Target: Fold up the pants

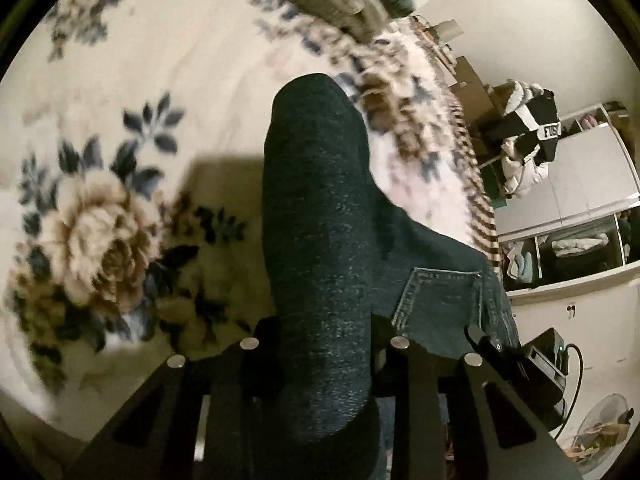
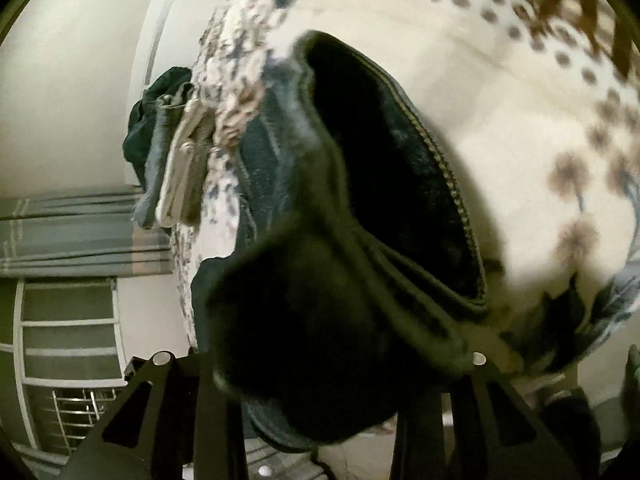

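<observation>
Dark blue-black jeans lie on a floral cream blanket (image 1: 120, 60). In the left wrist view one pant leg (image 1: 316, 216) runs away from me, with a back pocket (image 1: 440, 300) at the right. My left gripper (image 1: 324, 344) is shut on the leg's near end, the cloth bunched between the fingers. In the right wrist view the waistband (image 2: 360, 184) gapes open, showing the zipper (image 2: 448, 168) and dark inside. My right gripper (image 2: 320, 360) is shut on a thick fold of the waist; the fingertips are hidden by cloth.
The blanket (image 2: 500, 140) covers a bed. A wardrobe with hanging clothes (image 1: 532, 136) and shelves stands at the right of the left view. More clothes (image 2: 156, 128) are piled at the bed's far edge. A window with grille (image 2: 68, 340) shows lower left.
</observation>
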Action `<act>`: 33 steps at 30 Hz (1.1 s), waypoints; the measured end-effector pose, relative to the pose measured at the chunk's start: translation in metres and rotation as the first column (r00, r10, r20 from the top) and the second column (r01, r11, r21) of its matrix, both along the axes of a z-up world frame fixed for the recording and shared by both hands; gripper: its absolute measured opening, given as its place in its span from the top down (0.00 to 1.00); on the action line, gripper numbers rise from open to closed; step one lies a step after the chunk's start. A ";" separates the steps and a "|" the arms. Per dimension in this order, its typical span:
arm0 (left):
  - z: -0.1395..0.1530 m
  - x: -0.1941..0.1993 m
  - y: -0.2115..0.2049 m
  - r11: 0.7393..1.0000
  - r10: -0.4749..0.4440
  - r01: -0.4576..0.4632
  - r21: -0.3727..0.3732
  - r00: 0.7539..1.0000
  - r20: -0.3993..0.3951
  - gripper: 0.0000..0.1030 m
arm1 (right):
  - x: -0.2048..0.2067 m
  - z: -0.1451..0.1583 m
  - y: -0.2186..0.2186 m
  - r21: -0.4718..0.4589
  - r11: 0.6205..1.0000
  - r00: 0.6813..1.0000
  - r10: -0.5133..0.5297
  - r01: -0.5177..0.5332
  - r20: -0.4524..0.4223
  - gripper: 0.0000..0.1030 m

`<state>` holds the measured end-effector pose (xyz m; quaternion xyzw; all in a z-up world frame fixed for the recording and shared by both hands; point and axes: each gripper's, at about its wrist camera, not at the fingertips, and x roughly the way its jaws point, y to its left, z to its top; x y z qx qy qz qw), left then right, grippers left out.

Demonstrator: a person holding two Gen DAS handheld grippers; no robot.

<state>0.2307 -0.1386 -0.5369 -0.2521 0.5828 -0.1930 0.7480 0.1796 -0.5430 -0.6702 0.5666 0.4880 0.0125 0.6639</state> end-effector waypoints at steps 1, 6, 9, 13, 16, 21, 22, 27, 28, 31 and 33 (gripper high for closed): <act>0.011 0.001 -0.001 1.000 -0.002 0.002 -0.001 1.000 0.004 0.77 | 0.002 0.008 0.001 0.004 1.000 1.000 0.004 -0.004 0.003 0.64; 0.076 0.005 0.001 1.000 -0.005 0.005 -0.010 1.000 0.026 0.77 | 0.002 0.064 -0.025 0.025 0.999 0.999 0.024 -0.025 0.031 0.64; 0.116 0.015 0.004 1.000 -0.001 0.002 -0.018 0.999 0.047 0.77 | 0.018 0.109 -0.021 0.022 0.999 0.997 0.043 -0.044 0.060 0.65; 0.164 0.046 0.013 1.000 0.000 0.003 -0.027 0.996 0.095 0.77 | 0.052 0.168 -0.021 0.010 0.998 0.993 0.062 -0.063 0.100 0.65; 0.192 0.086 0.020 0.999 0.016 -0.010 -0.049 0.992 0.127 0.77 | 0.078 0.205 -0.019 -0.002 0.998 0.988 0.067 -0.067 0.136 0.65; 0.227 0.178 0.042 0.996 0.033 -0.016 -0.087 0.980 0.196 0.77 | 0.178 0.252 0.002 -0.030 0.998 0.977 0.056 -0.051 0.205 0.65; 0.231 0.203 0.049 0.995 0.037 -0.018 -0.094 0.978 0.203 0.77 | 0.201 0.257 0.007 -0.034 0.998 0.975 0.053 -0.047 0.214 0.65; 0.231 0.321 0.079 0.995 0.050 -0.028 -0.094 0.969 0.242 0.77 | 0.323 0.259 0.043 -0.038 0.999 0.963 0.037 -0.028 0.266 0.65; 0.224 0.344 0.087 0.995 0.053 -0.030 -0.096 0.969 0.242 0.77 | 0.349 0.254 0.051 -0.035 0.999 0.961 0.033 -0.025 0.275 0.65; 0.197 0.405 0.107 0.996 0.056 -0.037 -0.087 0.973 0.226 0.77 | 0.415 0.225 0.070 -0.019 1.000 0.960 0.022 -0.018 0.278 0.65; 0.175 0.436 0.118 0.996 0.060 -0.043 -0.083 0.976 0.211 0.77 | 0.454 0.200 0.084 -0.012 1.000 0.964 0.024 -0.022 0.266 0.65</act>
